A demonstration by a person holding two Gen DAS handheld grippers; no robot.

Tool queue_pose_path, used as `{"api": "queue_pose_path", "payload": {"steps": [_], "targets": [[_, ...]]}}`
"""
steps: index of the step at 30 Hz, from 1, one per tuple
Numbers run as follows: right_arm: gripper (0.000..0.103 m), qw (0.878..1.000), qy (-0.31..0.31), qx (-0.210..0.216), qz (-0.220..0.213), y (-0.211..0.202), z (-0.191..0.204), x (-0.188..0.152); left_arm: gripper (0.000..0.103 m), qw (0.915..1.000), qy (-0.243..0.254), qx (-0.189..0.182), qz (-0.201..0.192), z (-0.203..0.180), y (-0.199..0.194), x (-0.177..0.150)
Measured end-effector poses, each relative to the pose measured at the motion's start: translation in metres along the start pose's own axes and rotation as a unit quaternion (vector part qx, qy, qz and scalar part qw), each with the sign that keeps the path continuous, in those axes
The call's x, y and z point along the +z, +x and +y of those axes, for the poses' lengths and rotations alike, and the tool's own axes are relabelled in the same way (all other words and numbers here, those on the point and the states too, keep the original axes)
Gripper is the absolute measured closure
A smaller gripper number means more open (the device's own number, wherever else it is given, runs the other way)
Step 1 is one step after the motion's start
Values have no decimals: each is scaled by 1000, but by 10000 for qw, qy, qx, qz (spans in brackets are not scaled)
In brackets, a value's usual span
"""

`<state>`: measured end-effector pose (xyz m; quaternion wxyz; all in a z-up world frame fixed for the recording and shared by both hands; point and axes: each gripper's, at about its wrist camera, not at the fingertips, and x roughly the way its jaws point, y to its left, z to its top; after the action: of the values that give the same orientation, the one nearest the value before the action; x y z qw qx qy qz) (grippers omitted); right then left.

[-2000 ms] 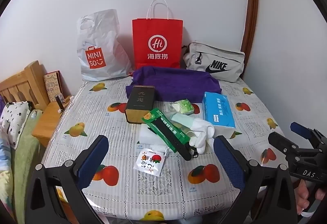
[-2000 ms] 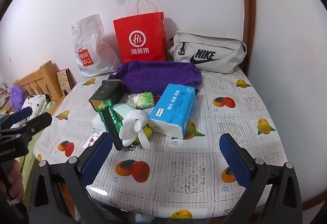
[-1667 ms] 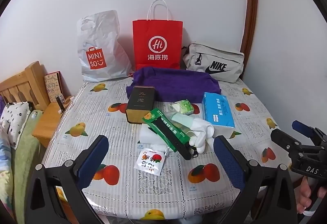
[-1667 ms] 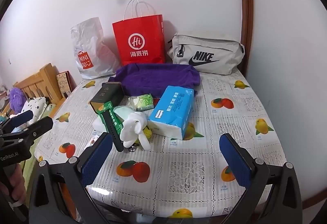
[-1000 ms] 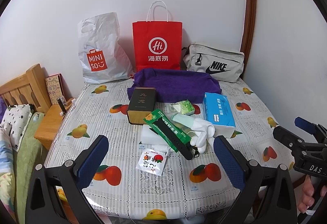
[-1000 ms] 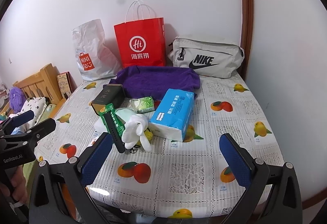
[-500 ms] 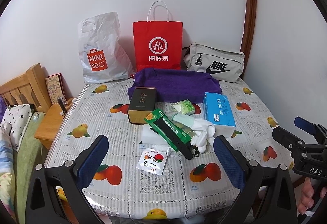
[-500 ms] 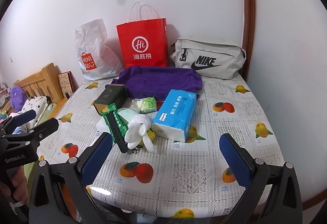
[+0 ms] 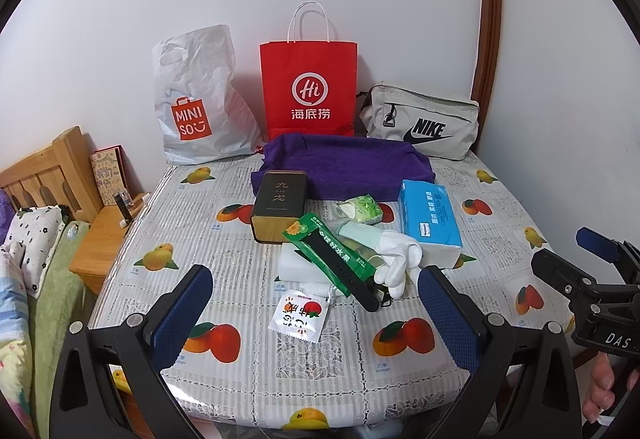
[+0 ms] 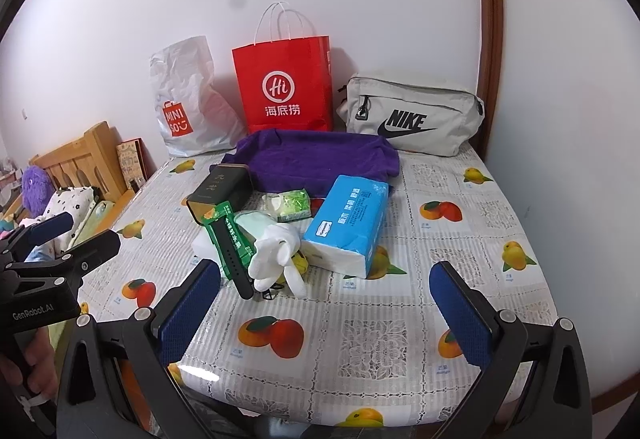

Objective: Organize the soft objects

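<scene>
Nothing sorted yet; our left claw [image 9: 316,323] and right claw [image 10: 324,313] hover agape, empty. Next: reach the white glove [image 10: 276,243].

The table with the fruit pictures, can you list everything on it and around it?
Fruit-print tablecloth table: one, white.
Red paper bag: one, back wall.
White plastic Miniso bag: one, left of red bag.
Grey Nike pouch: one, back right.
Purple towel: one, before the bags.
Dark tin box: one, centre.
Blue tissue pack: one, right of centre.
White gloves: centre pile.
Green sachet: one, on pile.
Small white snack packet: one, front.
Wooden headboard: left.
Left fingers: blue pads, open.
Right fingers: blue pads, open.
</scene>
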<state>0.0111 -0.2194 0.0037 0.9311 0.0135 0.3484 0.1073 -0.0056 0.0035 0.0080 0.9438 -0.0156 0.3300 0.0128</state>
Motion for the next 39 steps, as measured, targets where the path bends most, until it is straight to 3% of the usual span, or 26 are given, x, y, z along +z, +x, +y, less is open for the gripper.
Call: {"api": "queue_pose_path", "payload": {"steps": [39], "targets": [[0,10000,-29,9,65,7,3,0,0,10000,19,30,-6,3,1,-1]]}}
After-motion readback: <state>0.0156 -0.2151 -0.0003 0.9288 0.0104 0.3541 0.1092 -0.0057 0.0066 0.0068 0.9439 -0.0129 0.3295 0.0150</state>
